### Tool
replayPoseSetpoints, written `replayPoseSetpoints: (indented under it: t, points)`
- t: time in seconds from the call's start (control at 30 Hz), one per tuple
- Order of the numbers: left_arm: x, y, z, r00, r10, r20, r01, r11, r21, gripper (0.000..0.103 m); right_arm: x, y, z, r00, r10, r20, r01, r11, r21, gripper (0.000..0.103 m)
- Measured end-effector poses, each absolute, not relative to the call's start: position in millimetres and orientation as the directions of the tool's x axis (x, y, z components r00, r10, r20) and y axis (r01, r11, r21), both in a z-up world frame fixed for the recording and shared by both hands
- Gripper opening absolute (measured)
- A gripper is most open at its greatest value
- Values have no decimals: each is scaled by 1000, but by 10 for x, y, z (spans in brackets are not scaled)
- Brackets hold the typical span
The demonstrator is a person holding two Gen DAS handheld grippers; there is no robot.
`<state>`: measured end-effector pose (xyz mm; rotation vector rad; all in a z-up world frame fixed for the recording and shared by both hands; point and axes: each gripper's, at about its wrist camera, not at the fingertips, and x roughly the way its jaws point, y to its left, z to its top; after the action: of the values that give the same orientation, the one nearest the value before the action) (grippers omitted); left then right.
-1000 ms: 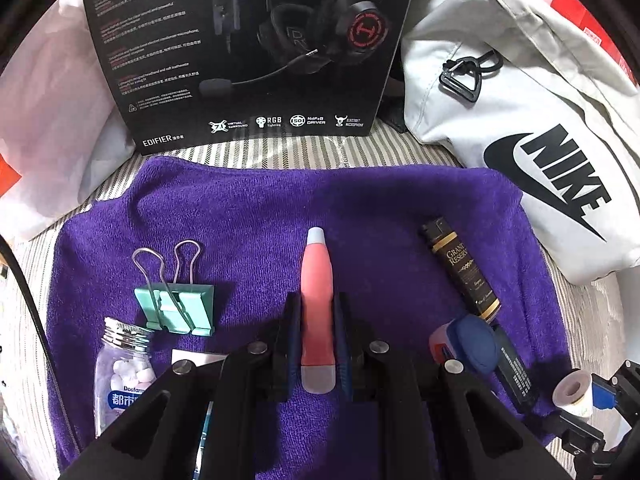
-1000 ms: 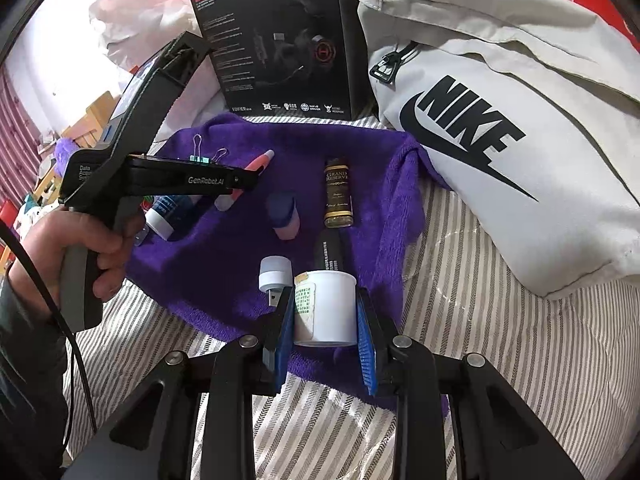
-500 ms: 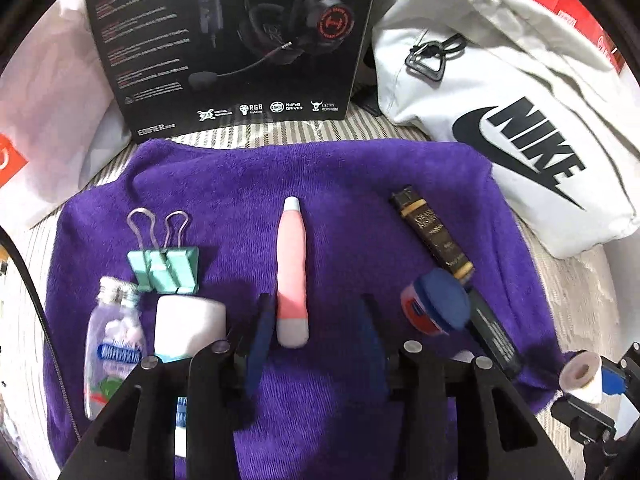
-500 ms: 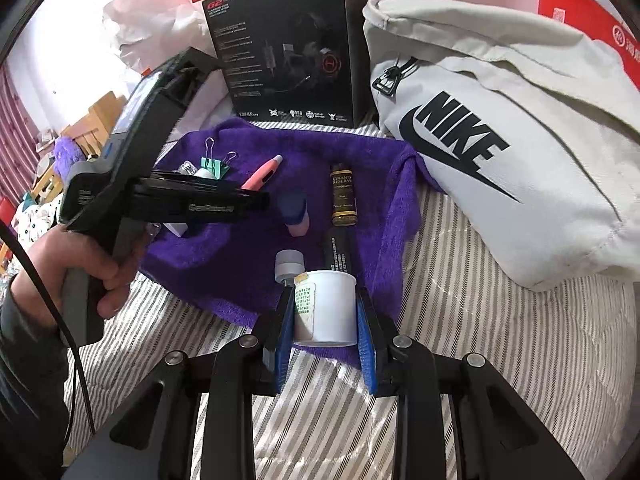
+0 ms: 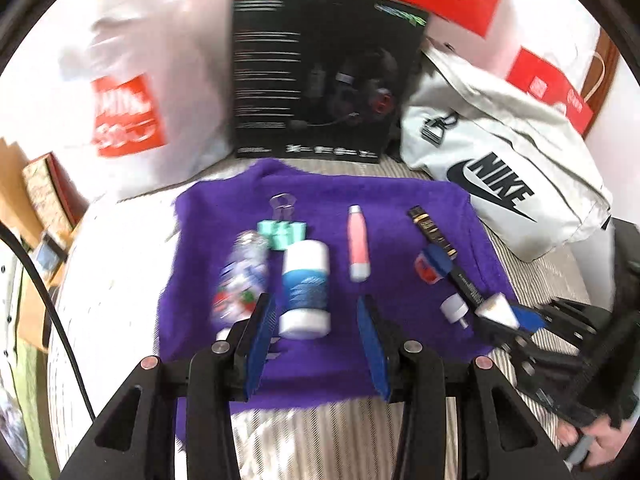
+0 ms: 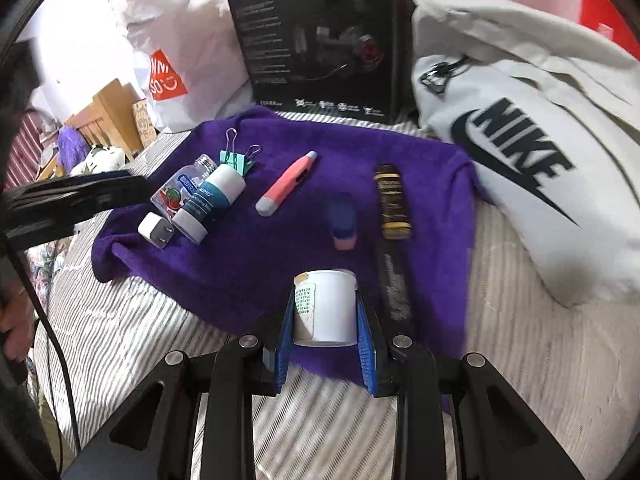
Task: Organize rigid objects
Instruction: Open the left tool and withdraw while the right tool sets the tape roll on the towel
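Right gripper [image 6: 325, 320] clamps a white cylindrical tub [image 6: 325, 304] (green label) over the purple towel [image 6: 248, 264]; left gripper [image 5: 316, 332] gapes wide, empty

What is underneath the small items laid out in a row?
A purple towel lies under them, spread on a striped bedcover. Whatever the towel covers beyond that striped fabric cannot be seen.

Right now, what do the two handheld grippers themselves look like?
Both the left gripper and the right gripper have black angular linkage arms with silver round pivot bolts and ribbed blue finger pads. A black cable trails beside the left one.
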<state>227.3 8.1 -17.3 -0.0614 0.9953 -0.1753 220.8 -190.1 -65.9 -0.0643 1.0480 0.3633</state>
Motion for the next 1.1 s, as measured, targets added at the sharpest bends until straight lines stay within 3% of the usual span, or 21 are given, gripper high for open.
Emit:
replayPoseSetpoints:
  t: [0.97, 1.1]
  points:
    - [1840, 987, -240, 550, -200, -811, 24, 974, -224, 40, 2524, -1350, -1072, 374, 138, -917, -349, 937, -1, 29]
    - [1782, 1030, -241, 549, -189, -814, 19, 977, -215, 47, 2526, -1358, -1066, 360, 147, -921, -346, 938, 14, 32]
